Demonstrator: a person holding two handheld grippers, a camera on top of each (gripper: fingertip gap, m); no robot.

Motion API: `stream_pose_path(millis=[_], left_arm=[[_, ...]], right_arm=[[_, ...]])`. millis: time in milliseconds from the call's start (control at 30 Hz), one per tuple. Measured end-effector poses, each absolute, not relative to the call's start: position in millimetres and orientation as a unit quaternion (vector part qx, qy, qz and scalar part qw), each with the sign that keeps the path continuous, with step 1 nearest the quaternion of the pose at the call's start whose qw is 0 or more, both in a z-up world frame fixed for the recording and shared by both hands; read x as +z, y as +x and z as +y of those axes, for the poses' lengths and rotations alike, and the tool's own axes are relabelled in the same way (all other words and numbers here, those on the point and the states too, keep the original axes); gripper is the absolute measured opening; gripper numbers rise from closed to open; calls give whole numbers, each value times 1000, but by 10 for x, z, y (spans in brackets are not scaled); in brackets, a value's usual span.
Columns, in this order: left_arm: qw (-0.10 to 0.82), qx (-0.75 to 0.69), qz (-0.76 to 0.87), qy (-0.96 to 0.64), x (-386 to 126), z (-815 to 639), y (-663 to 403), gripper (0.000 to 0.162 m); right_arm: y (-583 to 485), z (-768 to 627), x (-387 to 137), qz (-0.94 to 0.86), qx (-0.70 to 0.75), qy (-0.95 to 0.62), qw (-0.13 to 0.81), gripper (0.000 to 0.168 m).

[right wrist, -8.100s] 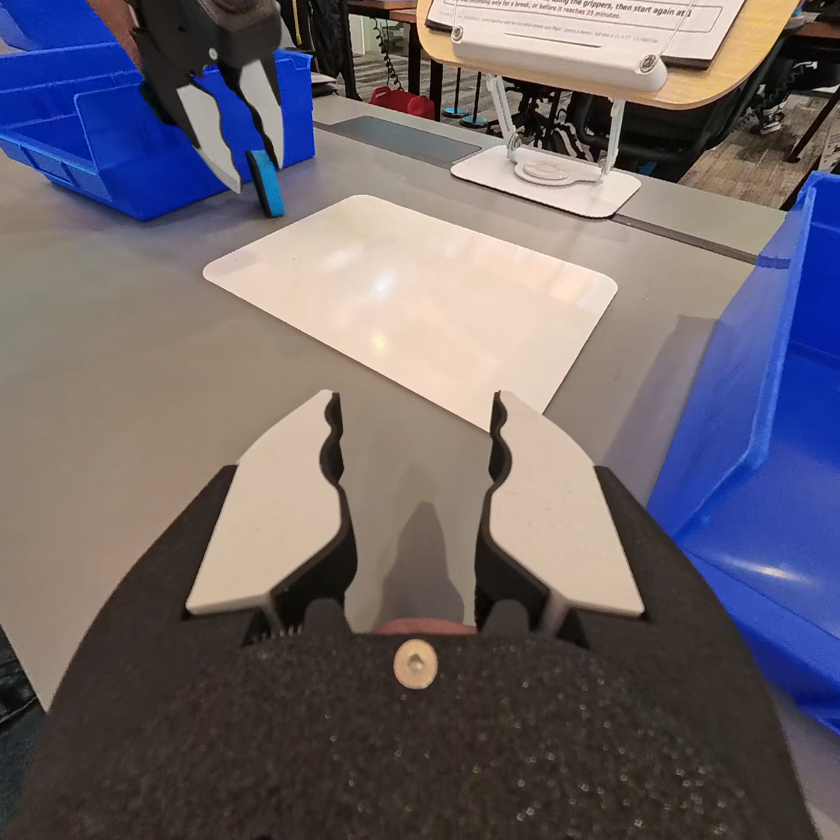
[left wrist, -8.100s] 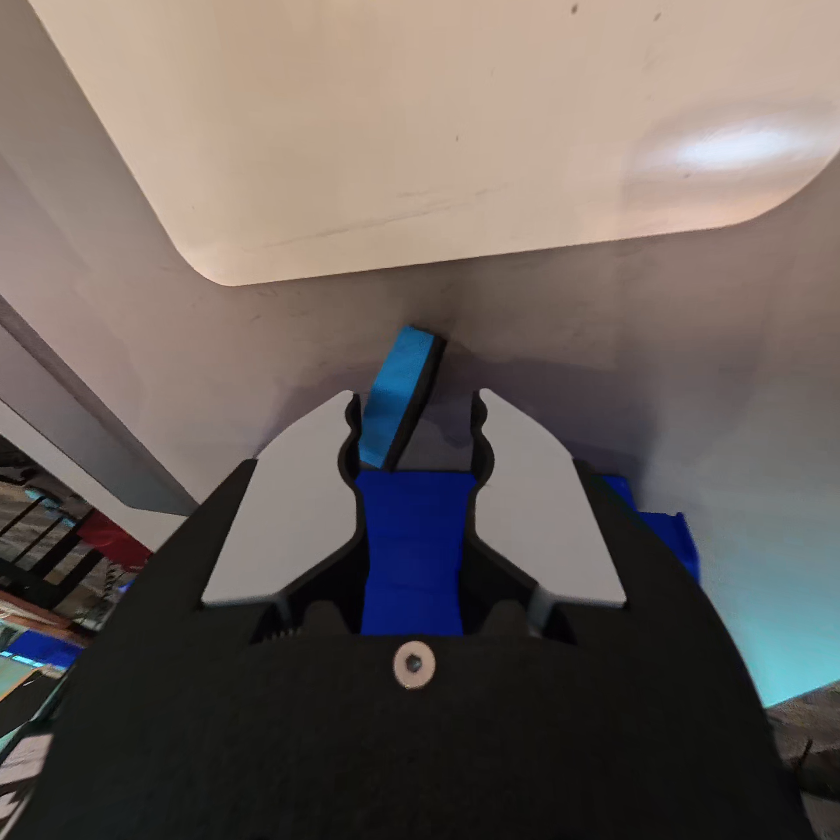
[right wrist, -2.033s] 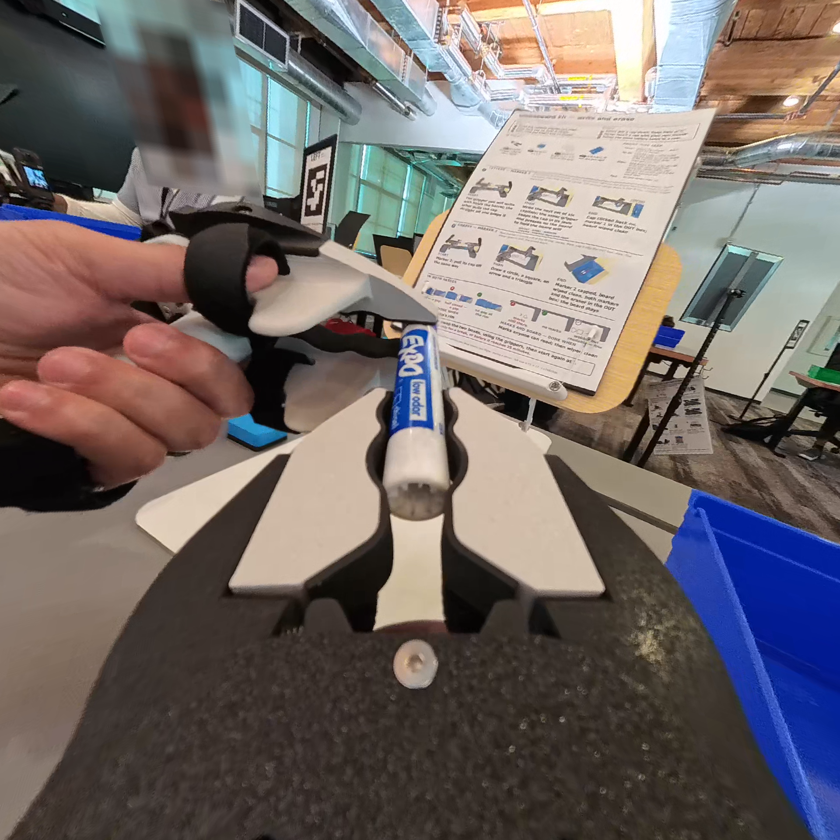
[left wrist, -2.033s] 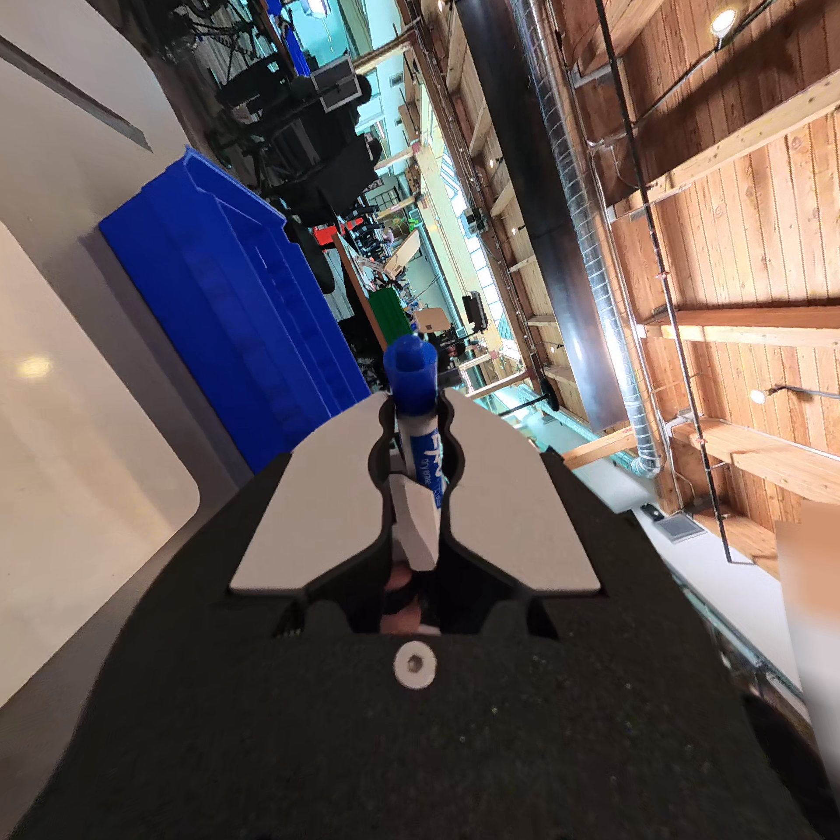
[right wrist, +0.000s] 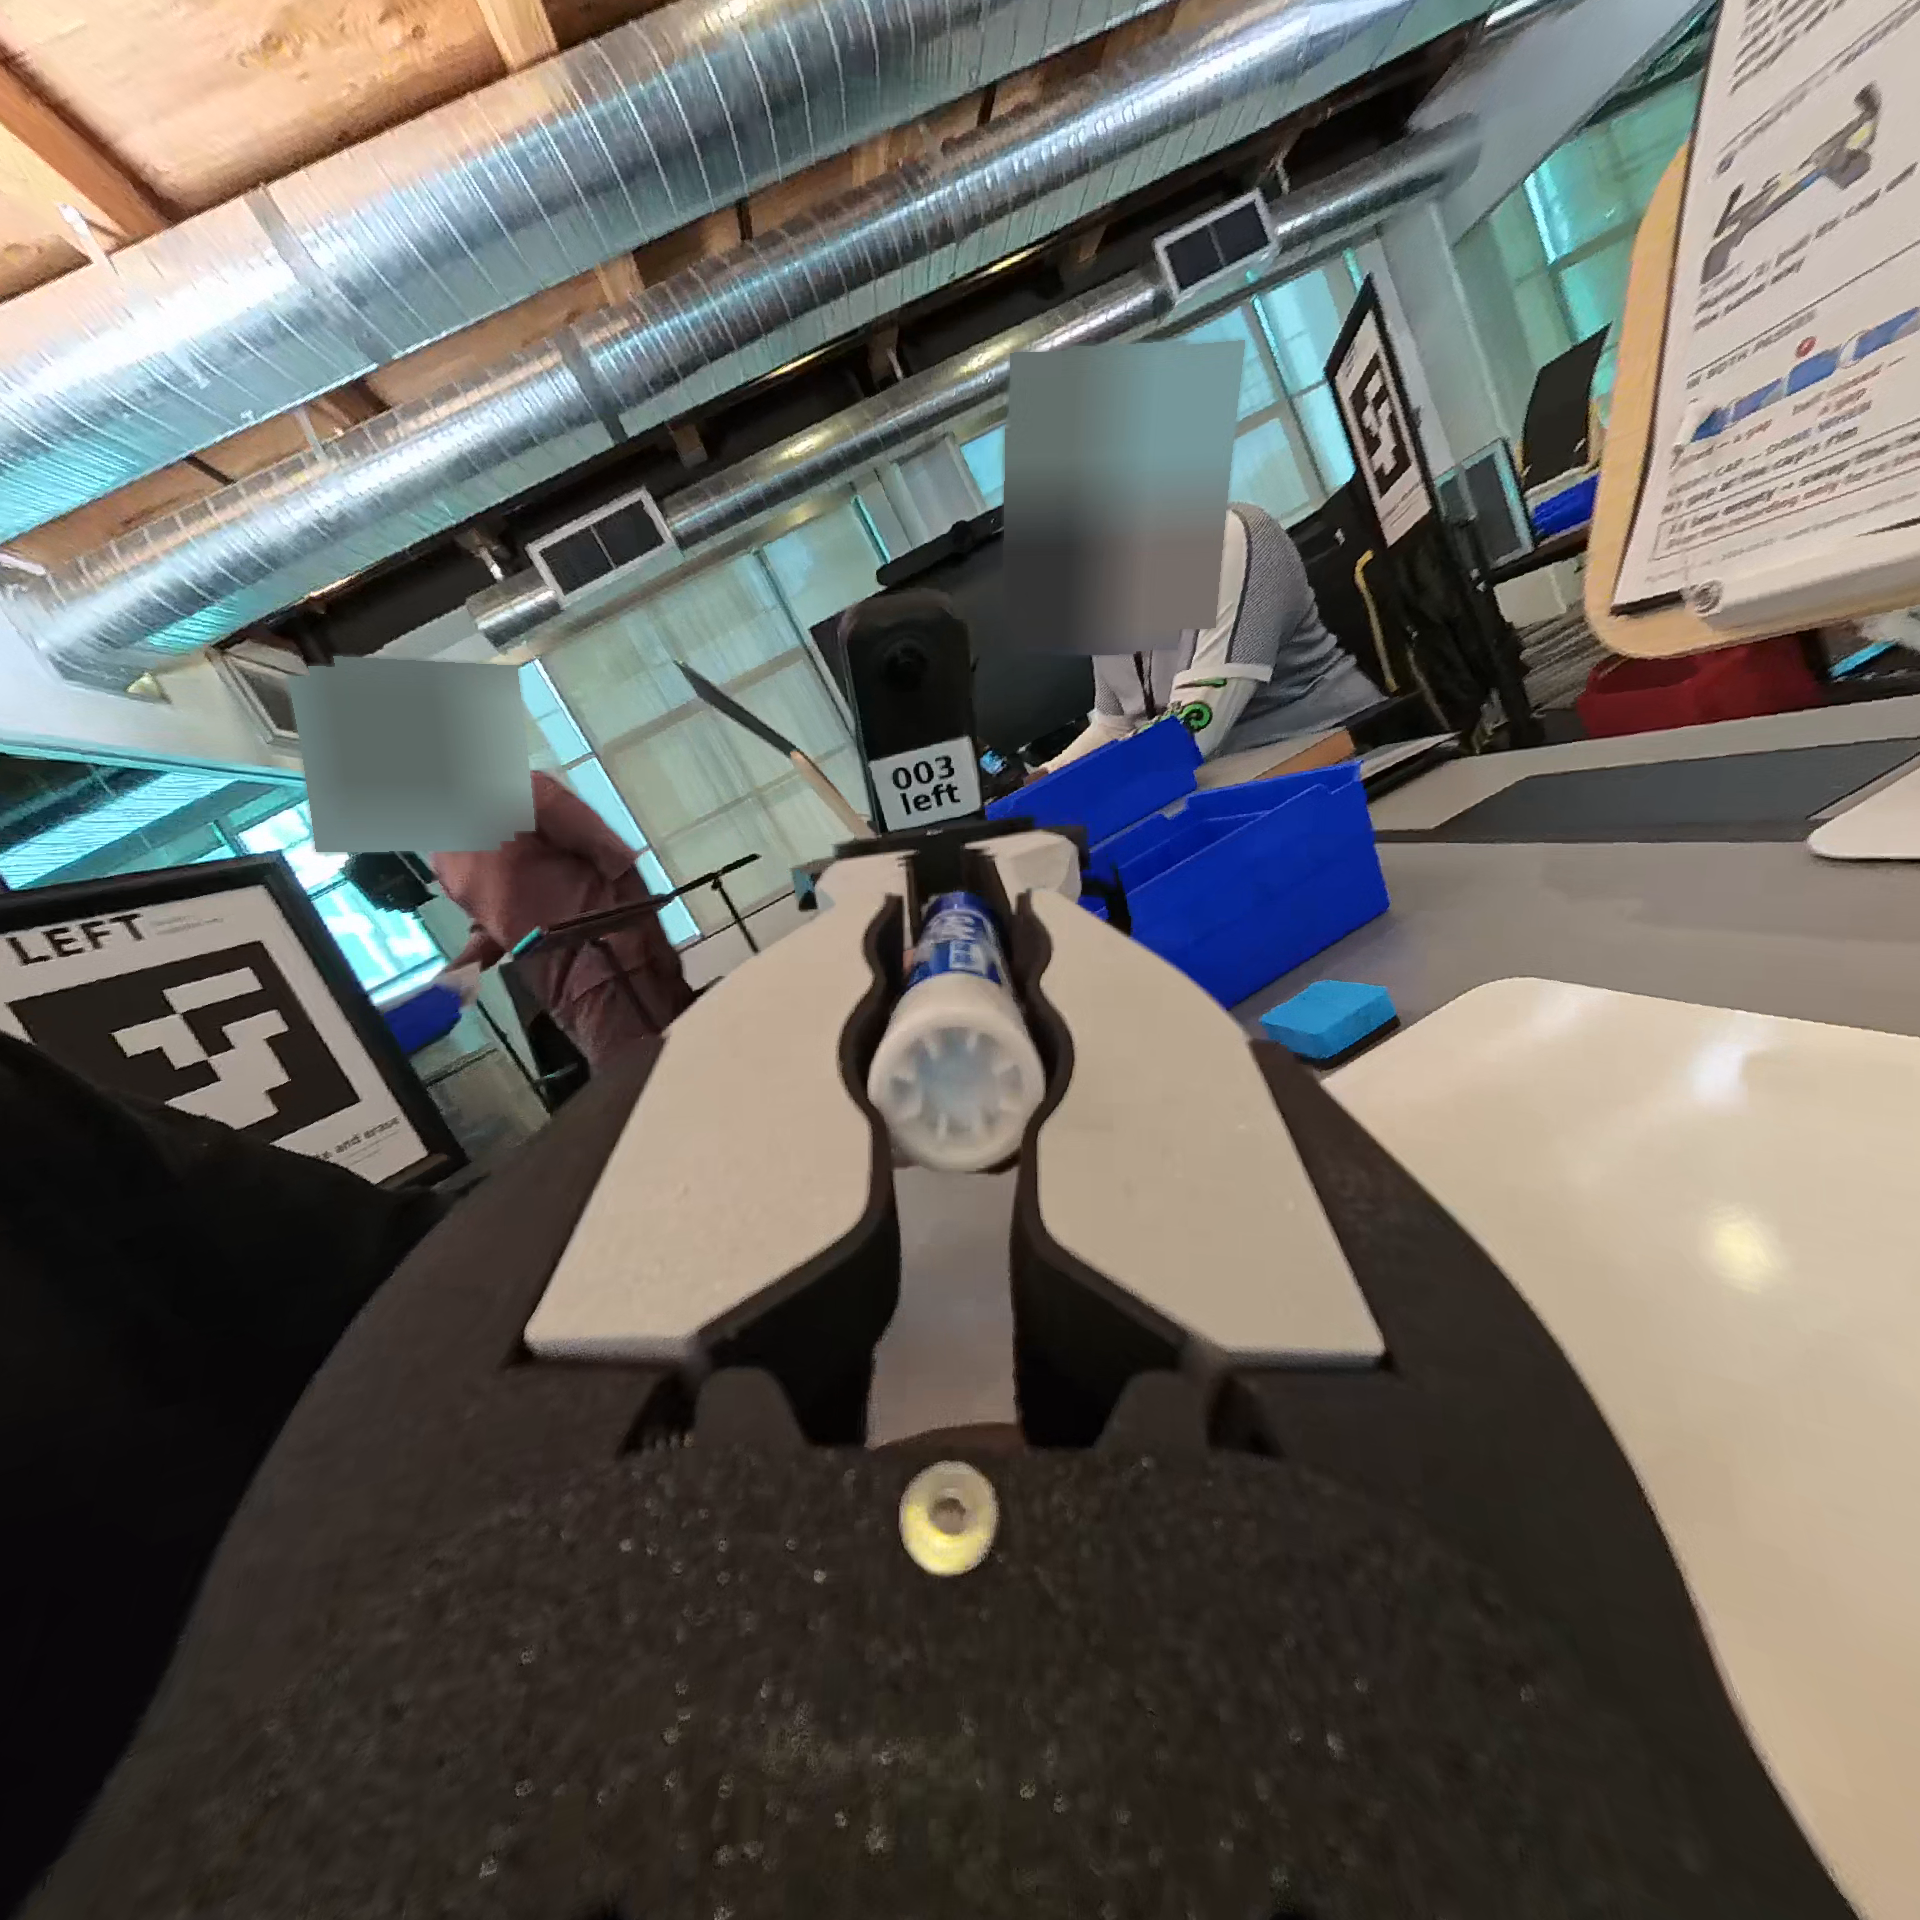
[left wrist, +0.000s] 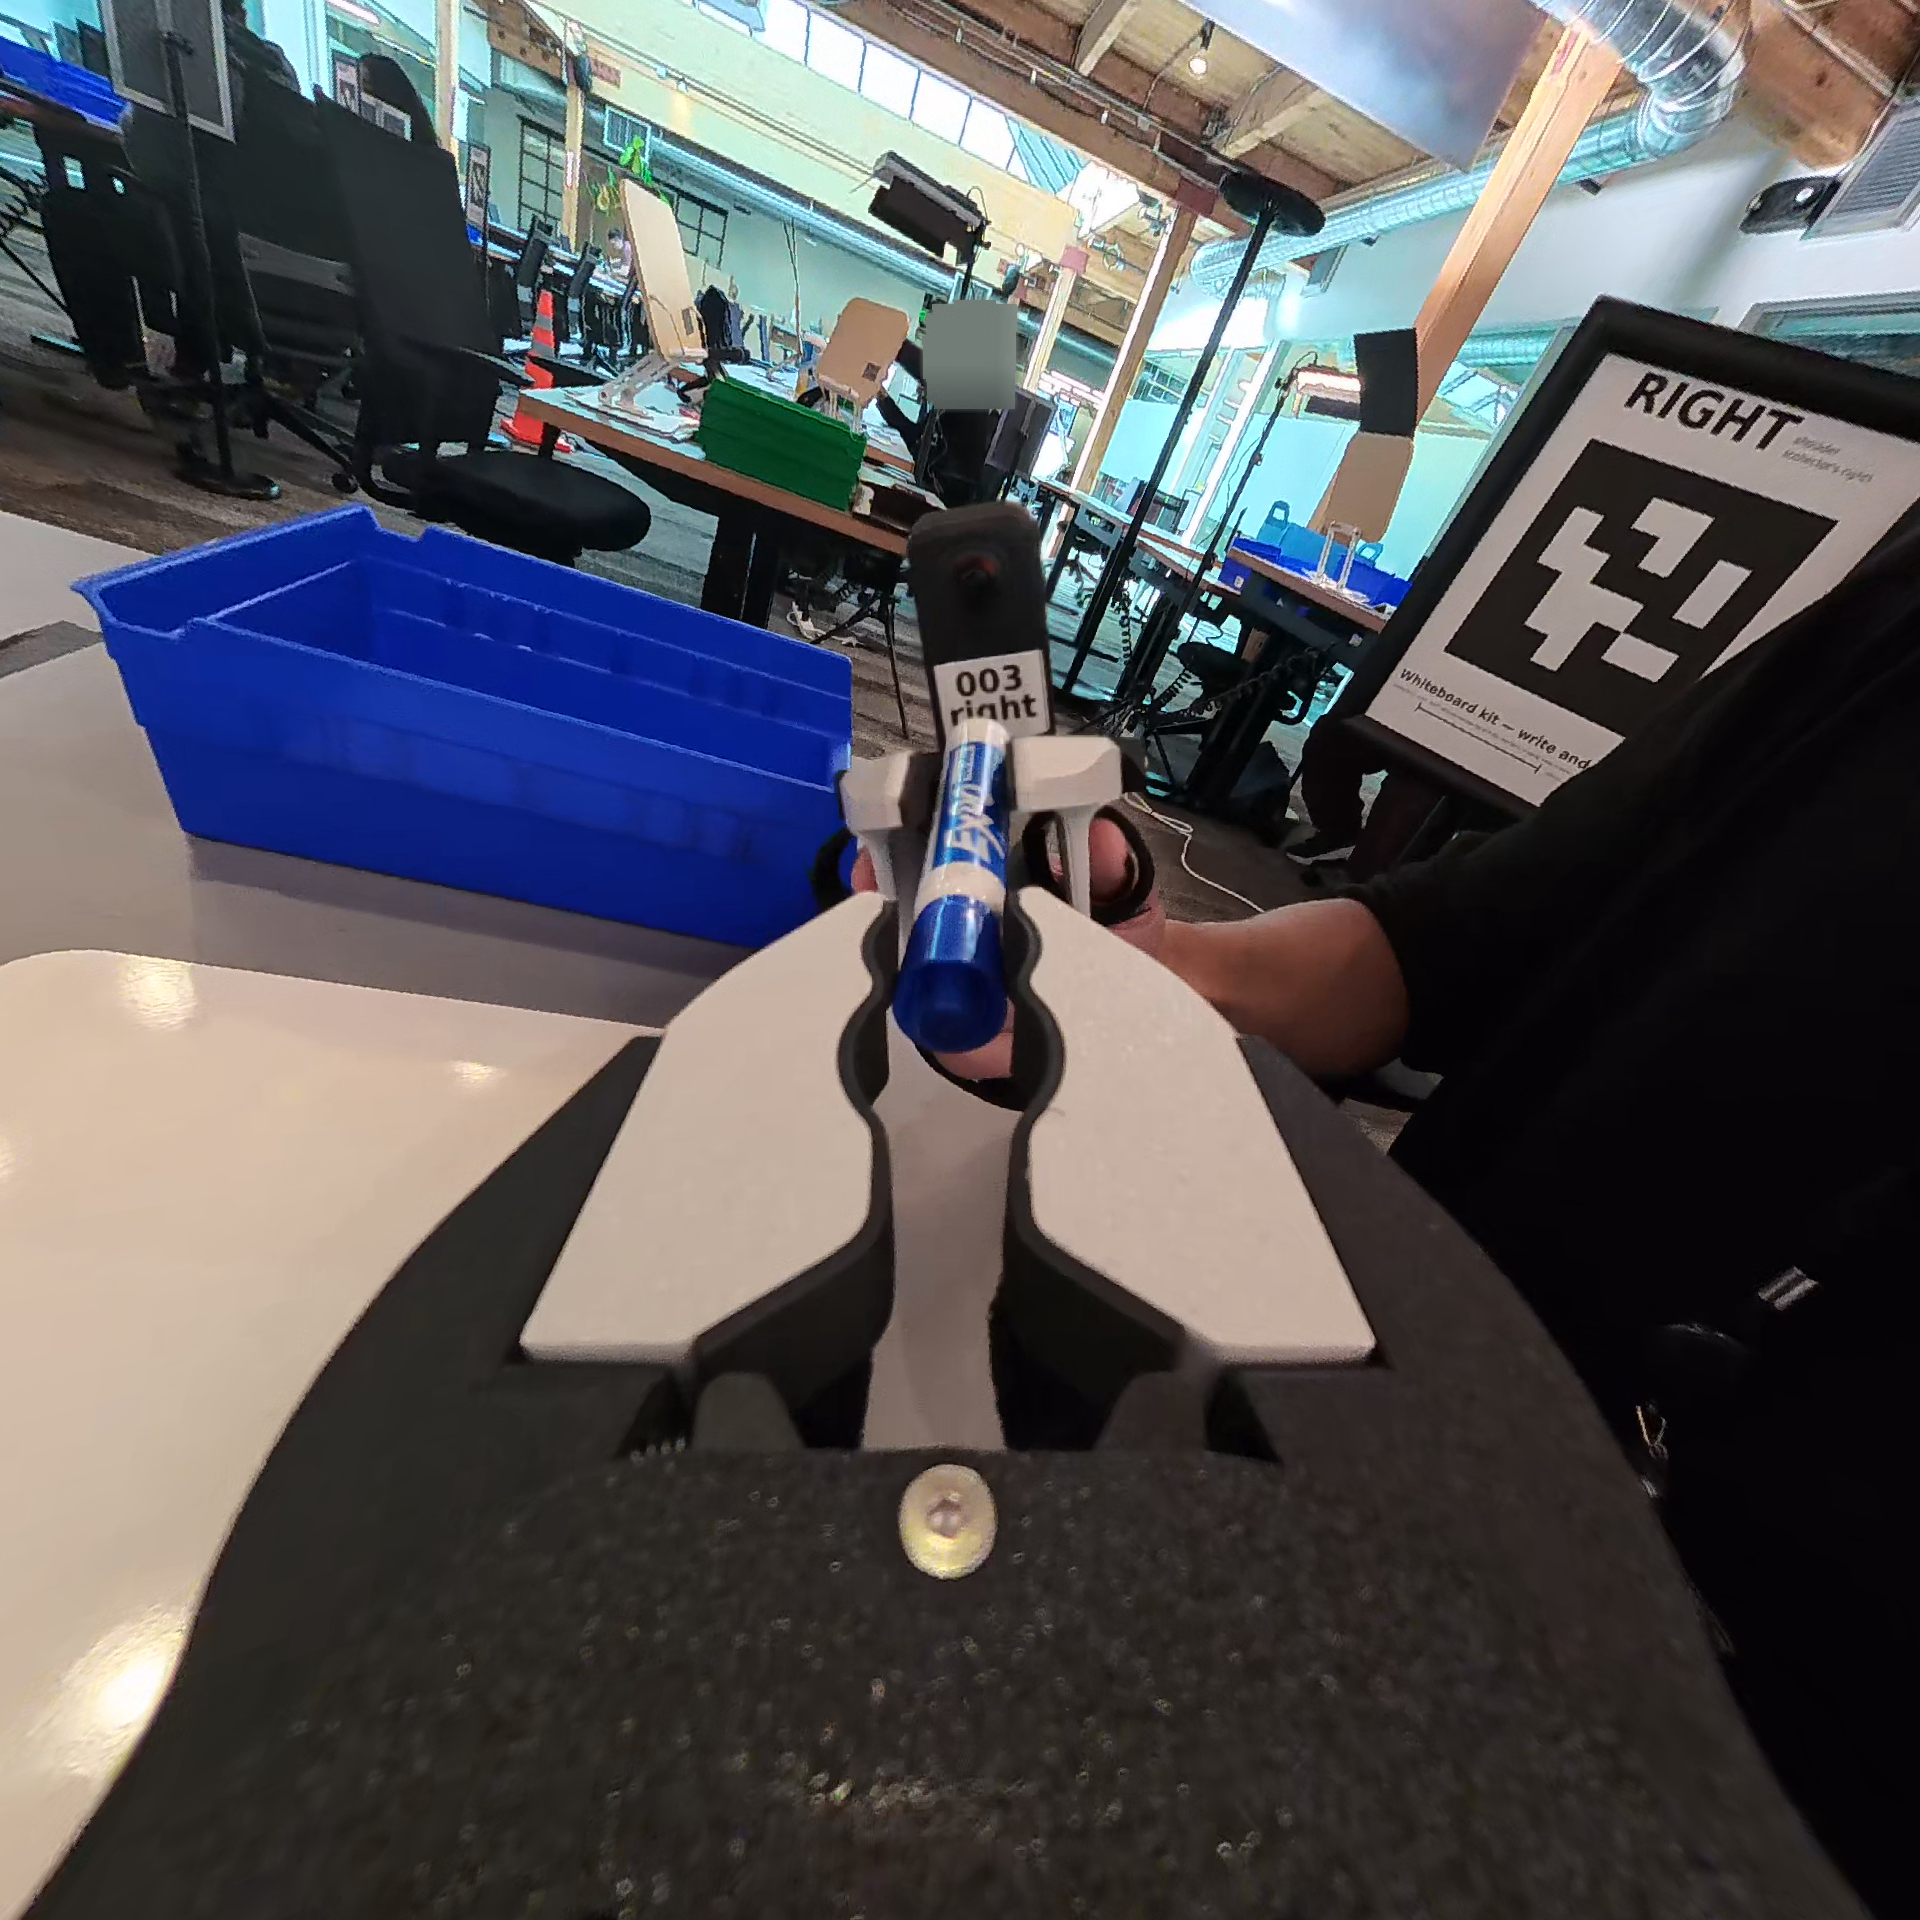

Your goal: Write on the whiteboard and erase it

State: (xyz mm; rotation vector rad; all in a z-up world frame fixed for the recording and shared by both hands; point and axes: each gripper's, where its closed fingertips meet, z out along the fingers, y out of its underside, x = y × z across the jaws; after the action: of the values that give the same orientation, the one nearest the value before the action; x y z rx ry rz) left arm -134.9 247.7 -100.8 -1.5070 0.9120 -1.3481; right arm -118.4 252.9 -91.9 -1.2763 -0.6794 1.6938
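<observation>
The two grippers face each other above the counter (left wrist: 83,862), with one marker between them. The left gripper (left wrist: 951,997) is squeezed shut on the round blue plastic cap (left wrist: 951,987) of the marker. The right gripper (right wrist: 951,1013) is squeezed shut on the white plastic marker barrel with a blue label (right wrist: 954,1039), near its flat back end.

What could go wrong? If the two grippers pull at a slant and not straight apart, the cap could stick, or the marker could twist in the grip. If the pull is too quick, the barrel may slip out and drop. A loose hold on the small cap could let it pop away.

The flat white whiteboard (right wrist: 1662,1195) lies low on the counter, under and to the right of the right gripper. The blue foam eraser block (right wrist: 1328,1016) sits past the right gripper, just beside the whiteboard's far edge.
</observation>
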Motion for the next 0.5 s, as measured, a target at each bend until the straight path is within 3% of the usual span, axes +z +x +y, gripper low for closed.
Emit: stream_pose_path(millis=[367,433,500], left_arm=[[423,-530,379,-630,-1161,2461,-1163,19],[422,-504,393,-643,-1246,2461,-1154,34],[421,-489,407,-646,-1292,2441,-1130,37]], right_arm=[[-1030,2642,-808,-233,685,-511,464,20],[-1044,2627,-807,-241,679,-513,465,20],[-1057,2629,-819,-245,673,-519,466,20]])
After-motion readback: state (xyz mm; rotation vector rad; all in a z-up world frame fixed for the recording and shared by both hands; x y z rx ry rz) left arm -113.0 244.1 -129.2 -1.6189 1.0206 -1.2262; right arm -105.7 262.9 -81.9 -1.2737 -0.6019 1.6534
